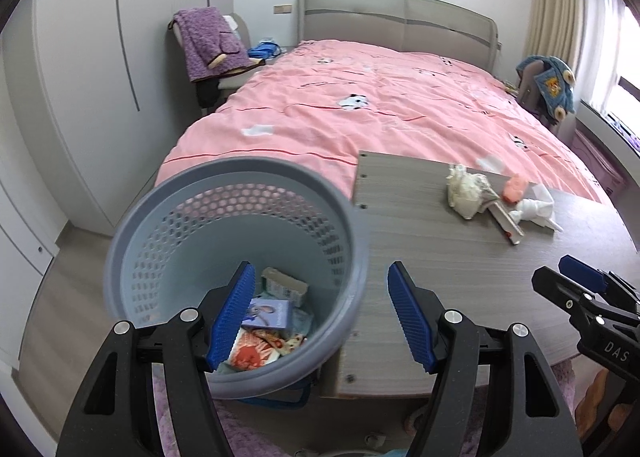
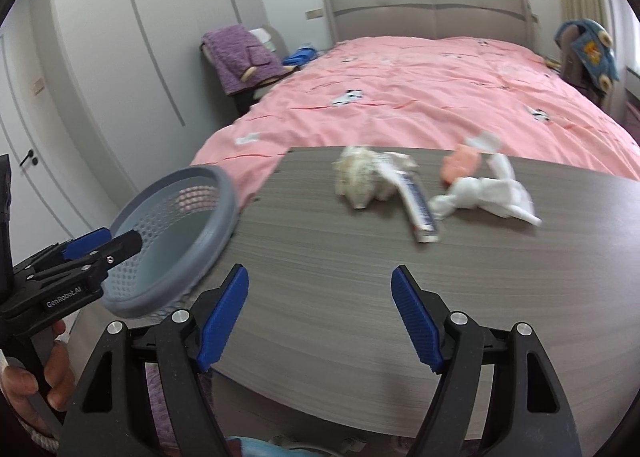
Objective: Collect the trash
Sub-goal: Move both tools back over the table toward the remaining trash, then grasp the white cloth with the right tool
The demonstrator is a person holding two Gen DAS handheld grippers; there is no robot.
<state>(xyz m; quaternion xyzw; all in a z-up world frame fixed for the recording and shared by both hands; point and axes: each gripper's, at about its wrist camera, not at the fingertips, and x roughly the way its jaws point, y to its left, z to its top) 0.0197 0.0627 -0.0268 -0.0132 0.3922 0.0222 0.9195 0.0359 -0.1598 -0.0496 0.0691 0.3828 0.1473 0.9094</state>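
Note:
A grey-blue perforated trash basket (image 1: 168, 225) stands left of the wooden table (image 1: 440, 269) and holds a small box, a blue card and a red wrapper. It also shows in the right wrist view (image 2: 224, 193). My left gripper (image 1: 322, 313) is open and empty above the basket's right rim. On the table's far side lie a cream crumpled wad (image 2: 360, 177), a flattened tube (image 2: 420, 205), a pink scrap (image 2: 460, 165) and white tissue (image 2: 492, 193). My right gripper (image 2: 320, 317) is open and empty over the table's near part.
A bed with a pink quilt (image 1: 360, 105) lies behind the table. A chair with purple clothing (image 1: 212, 45) stands at its left, white wardrobes (image 1: 100, 57) further left. A chair with a blue garment (image 1: 552, 85) is at the right by the window.

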